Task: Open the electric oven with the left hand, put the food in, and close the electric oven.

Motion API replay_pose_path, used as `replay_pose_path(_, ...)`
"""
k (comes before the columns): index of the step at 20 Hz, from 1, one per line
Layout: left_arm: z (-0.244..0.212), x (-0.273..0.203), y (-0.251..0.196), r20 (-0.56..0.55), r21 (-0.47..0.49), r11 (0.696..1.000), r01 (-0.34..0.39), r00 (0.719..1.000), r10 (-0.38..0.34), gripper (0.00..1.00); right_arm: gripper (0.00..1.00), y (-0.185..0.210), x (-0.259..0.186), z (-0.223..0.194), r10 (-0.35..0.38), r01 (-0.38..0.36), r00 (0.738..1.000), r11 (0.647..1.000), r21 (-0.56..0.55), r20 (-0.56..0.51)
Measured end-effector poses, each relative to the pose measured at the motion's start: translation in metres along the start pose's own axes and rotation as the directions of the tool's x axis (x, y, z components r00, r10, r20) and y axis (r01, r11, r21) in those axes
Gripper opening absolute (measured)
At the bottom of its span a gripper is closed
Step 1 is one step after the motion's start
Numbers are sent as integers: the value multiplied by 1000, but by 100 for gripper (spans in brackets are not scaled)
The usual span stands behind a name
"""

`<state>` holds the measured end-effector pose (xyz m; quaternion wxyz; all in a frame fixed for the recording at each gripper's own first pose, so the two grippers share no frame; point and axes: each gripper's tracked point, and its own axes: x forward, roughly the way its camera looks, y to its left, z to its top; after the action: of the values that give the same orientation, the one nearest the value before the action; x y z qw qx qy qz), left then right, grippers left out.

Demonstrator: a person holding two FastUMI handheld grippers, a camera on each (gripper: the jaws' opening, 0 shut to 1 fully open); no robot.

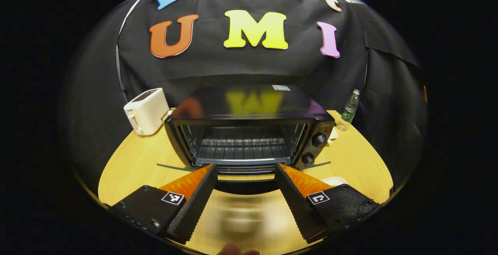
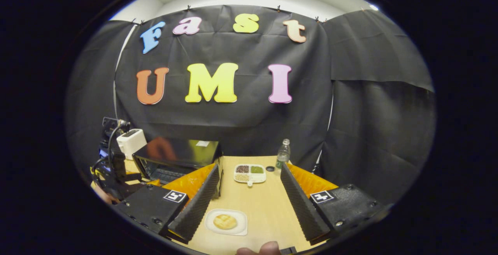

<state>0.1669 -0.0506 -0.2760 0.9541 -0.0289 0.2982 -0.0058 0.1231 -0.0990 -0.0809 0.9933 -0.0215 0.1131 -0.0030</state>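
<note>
The electric oven [image 1: 249,130] stands straight ahead of my left gripper [image 1: 246,171] on the wooden table [image 1: 132,165], its door [image 1: 243,208] swung down flat toward me so the wire rack [image 1: 243,148] inside is open to sight and bare; two knobs [image 1: 318,140] sit down its right side. My left fingers are spread wide with nothing between them, their tips just at the front edge of the oven mouth, above the lowered door. The food, a round bun [image 2: 225,221] on a white plate [image 2: 239,229], lies on the table below my right gripper [image 2: 249,173], between its fingers as that view has it but not touched by them; those fingers also stand wide apart and hold nothing. In the right gripper view the oven [image 2: 177,158] is off to the left, with my other gripper's rig beside it. Farther out, a white toaster [image 1: 146,111] sits just left of the oven, a divided dish [image 2: 249,173] of grains lies mid-table, and a plastic bottle [image 1: 350,109] stands near the back right.
</note>
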Motion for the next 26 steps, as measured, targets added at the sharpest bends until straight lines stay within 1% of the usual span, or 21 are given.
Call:
replay_pose_path(4, -50, -8, 1, -59, -3, 1000, 20, 998, -20, 99, 100, 3, -15, -6, -15, 15, 1000, 1000, -8, -8)
replay_pose_path(6, -80, -8, 5, -113, -4, 1000, 20, 993, -20, 97, 100, 1, -22, -13, -26, 26, 999, 1000, -14, -22)
replay_pose_path(8, -103, -1, 8, -131, -14, 1000, 26, 991, -27, 96, 100, 0, -29, -22, -35, 34, 999, 999, -19, -40)
replay_pose_path(9, -116, 5, 8, -153, -16, 999, 32, 988, -34, 87, 100, 0, -30, -28, -38, 37, 998, 999, -22, -52)
replay_pose_path(10, -127, 10, 9, -182, -17, 999, 35, 983, -37, 100, 100, 0, -32, -34, -40, 38, 997, 999, -23, -66)
replay_pose_path(11, -136, 12, 12, -204, -17, 999, 31, 978, -34, 93, 100, 0, -34, -40, -41, 39, 996, 999, -24, -82)
replay_pose_path(14, -138, 12, 11, -192, -5, 999, 33, 981, -33, 93, 100, -1, -39, -54, -46, 43, 992, 999, -28, -116)
replay_pose_path(16, -148, 11, 13, -221, -40, 999, 26, 975, -34, 93, 100, -1, -41, -62, -50, 46, 990, 999, -28, -136)
replay_pose_path(17, -145, 14, 13, -208, -47, 999, 27, 977, -36, 94, 100, 0, -42, -67, -49, 45, 988, 999, -28, -146)
replay_pose_path(18, -143, 14, 13, -209, -42, 999, 28, 977, -36, 84, 100, 1, -43, -71, -45, 41, 987, 999, -28, -154)
replay_pose_path(19, -140, 9, 12, -201, -31, 999, 27, 979, -32, 94, 100, 2, -44, -76, -40, 36, 986, 999, -28, -163)
replay_pose_path(20, -135, 7, 13, -196, -22, 999, 25, 980, -29, 100, 100, 4, -44, -80, -33, 29, 985, 999, -26, -170)
replay_pose_path(21, -134, 4, 15, -189, -19, 1000, 22, 982, -26, 92, 100, 6, -42, -86, -24, 21, 984, 1000, -22, -177)
replay_pose_path(22, -128, 0, 18, -178, -18, 1000, 19, 984, -22, 92, 100, 8, -40, -92, -16, 12, 982, 1000, -20, -188)
replay_pose_path(23, -123, -5, 22, -167, -22, 1000, 15, 986, -19, 82, 100, 10, -38, -101, -5, 2, 979, 1000, -16, -203)
replay_pose_path(24, -117, -11, 24, -156, -29, 1000, 12, 988, -16, 82, 100, 13, -36, -109, 13, -15, 976, 1000, -7, -215)
replay_pose_path(25, -111, -18, 24, -142, -36, 999, 14, 990, -19, 92, 100, 19, -32, -119, 34, -34, 972, 999, 2, -232)
replay_pose_path(26, -102, -27, 26, -120, -40, 999, 12, 993, -17, 82, 100, 24, -28, -128, 59, -58, 966, 998, 14, -250)
